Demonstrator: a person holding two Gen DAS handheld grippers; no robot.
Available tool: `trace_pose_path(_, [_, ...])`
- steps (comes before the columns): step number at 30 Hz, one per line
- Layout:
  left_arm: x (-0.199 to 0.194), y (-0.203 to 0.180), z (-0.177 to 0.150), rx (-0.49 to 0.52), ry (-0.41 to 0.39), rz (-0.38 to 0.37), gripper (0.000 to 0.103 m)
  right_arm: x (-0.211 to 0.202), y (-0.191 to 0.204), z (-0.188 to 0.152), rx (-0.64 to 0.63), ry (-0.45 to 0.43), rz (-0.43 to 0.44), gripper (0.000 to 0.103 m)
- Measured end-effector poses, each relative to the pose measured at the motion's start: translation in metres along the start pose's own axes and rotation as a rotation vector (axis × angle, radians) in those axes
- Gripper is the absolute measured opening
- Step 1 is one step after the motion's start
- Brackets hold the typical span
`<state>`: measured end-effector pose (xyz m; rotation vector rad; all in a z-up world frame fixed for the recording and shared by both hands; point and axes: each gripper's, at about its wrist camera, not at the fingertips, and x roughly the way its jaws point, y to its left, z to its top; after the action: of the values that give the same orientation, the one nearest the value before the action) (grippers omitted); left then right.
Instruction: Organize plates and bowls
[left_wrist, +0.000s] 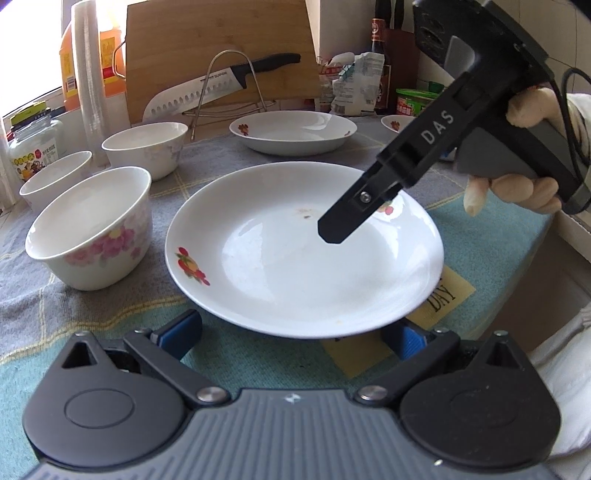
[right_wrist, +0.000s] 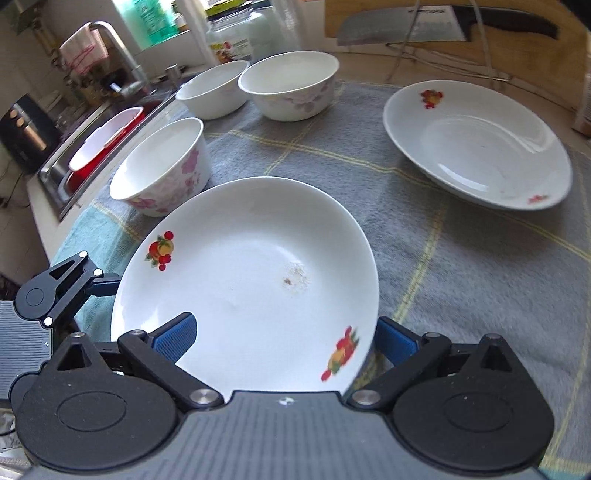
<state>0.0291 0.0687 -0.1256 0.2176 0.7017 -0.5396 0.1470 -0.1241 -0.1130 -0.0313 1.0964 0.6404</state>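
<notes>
The white shallow ceramic plate with red fruit prints (left_wrist: 303, 251) lies on the grey and teal checked cloth (left_wrist: 110, 306) that covers the worktop, and both grippers are at its rim. The left gripper (left_wrist: 295, 332) has its blue-padded fingers (left_wrist: 181, 332) spread wide, one at each side of the plate's near edge; the rim lies between them, and whether the pads touch it cannot be told. The right gripper (right_wrist: 284, 339), held in a person's gloved hand (left_wrist: 524, 147), also has its fingers wide, the left pad (right_wrist: 177, 338) over the inside of the plate and the right pad (right_wrist: 397, 343) just outside the rim; in the left wrist view one black finger of it (left_wrist: 351, 214) hangs over the plate's far-right part. A small brown speck (right_wrist: 288, 282) sits near the plate's middle. Ahead and left of the left fingers stands a white ceramic bowl with pink flowers (left_wrist: 92, 229), near the plate but apart from it, with two more white bowls (left_wrist: 144, 147) beyond. Farther ahead lies a second white fruit-print plate (left_wrist: 293, 131), and behind it a wooden cutting board (left_wrist: 221, 48) with a black-handled knife (left_wrist: 221, 85) on a wire rack. Left of the right fingers, past the cloth's edge, is a steel sink (right_wrist: 62, 166) holding a red and white basin (right_wrist: 107, 144).
</notes>
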Motion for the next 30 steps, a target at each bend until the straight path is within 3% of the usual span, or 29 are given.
trace_pose_path(6, [0.001,-0.001,0.004,-0.001,0.028,0.005,0.103,0.004,-0.008,0.016,-0.046,0.042,0.117,0.103])
trace_pose_path(13, [0.003,0.001,0.006,0.011,0.030,-0.008,0.103,0.008,-0.016,0.027,-0.039,0.080,0.186,0.103])
trace_pose_path(21, [0.006,0.011,0.008,0.072,0.034,-0.073,0.103,0.009,-0.009,0.027,-0.017,0.071,0.125,0.103])
trace_pose_path(30, [0.004,0.018,0.006,0.109,0.027,-0.113,0.103,0.011,-0.014,0.032,0.031,0.073,0.138,0.103])
